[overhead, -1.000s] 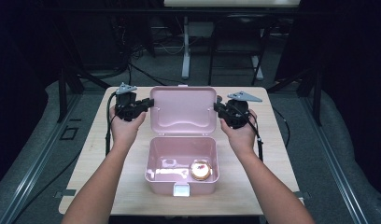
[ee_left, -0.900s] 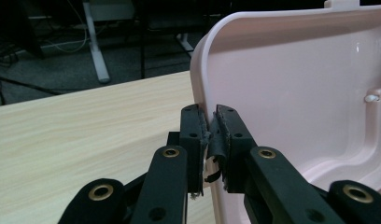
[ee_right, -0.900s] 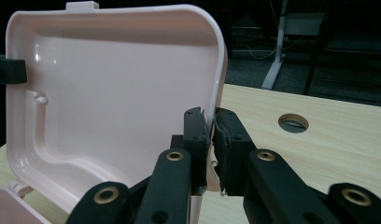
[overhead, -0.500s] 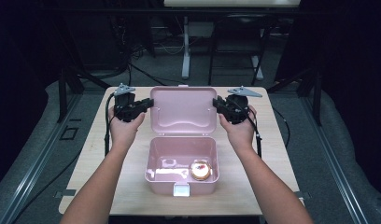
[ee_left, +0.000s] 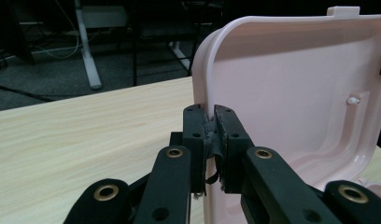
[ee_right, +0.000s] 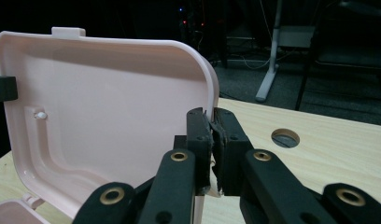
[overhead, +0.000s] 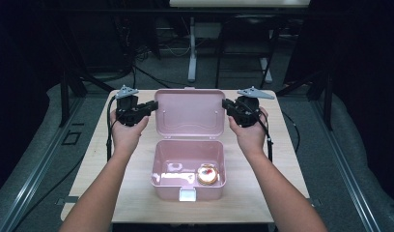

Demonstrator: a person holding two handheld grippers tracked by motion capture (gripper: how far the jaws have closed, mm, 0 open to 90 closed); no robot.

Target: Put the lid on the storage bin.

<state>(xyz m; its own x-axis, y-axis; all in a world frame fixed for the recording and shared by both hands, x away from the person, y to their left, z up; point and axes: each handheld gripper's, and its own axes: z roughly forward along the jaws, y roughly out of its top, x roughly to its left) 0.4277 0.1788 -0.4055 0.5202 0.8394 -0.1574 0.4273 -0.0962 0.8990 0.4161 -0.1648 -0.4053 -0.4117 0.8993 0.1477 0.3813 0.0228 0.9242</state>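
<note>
Both grippers have closed in on the lid (overhead: pixel 189 112) since the earlier frames: a second ago they stood just outside its side edges, and now each is clamped on an edge. Jaws on both have just been closing, with the lid's rim between them.

Left gripper (overhead: pixel 153 105): shut on the lid's left edge. In the left gripper view, its pads (ee_left: pixel 210 135) pinch the rim (ee_left: pixel 203 74) where the edge runs down from the rounded top corner.

Right gripper (overhead: pixel 226 104): shut on the lid's right edge. In the right gripper view, the pads (ee_right: pixel 213 136) press on the rim below the rounded corner.

Lid: pink, hinged to the box (overhead: pixel 188 170), standing open and roughly upright at the far side of the box, near the table's (overhead: pixel 113 169) middle. A small latch tab (ee_left: pixel 343 11) projects from its top edge.

Box: pink, open, at the near half of the table, with a clasp (overhead: pixel 187 195) on its front wall. A round, orange-and-yellow item (overhead: pixel 207 174) lies inside at the right; what it is cannot be told.

Hands: left hand (overhead: pixel 126 133) and right hand (overhead: pixel 248 135) hold the grippers level with the lid, forearms entering from the near edge.
</note>
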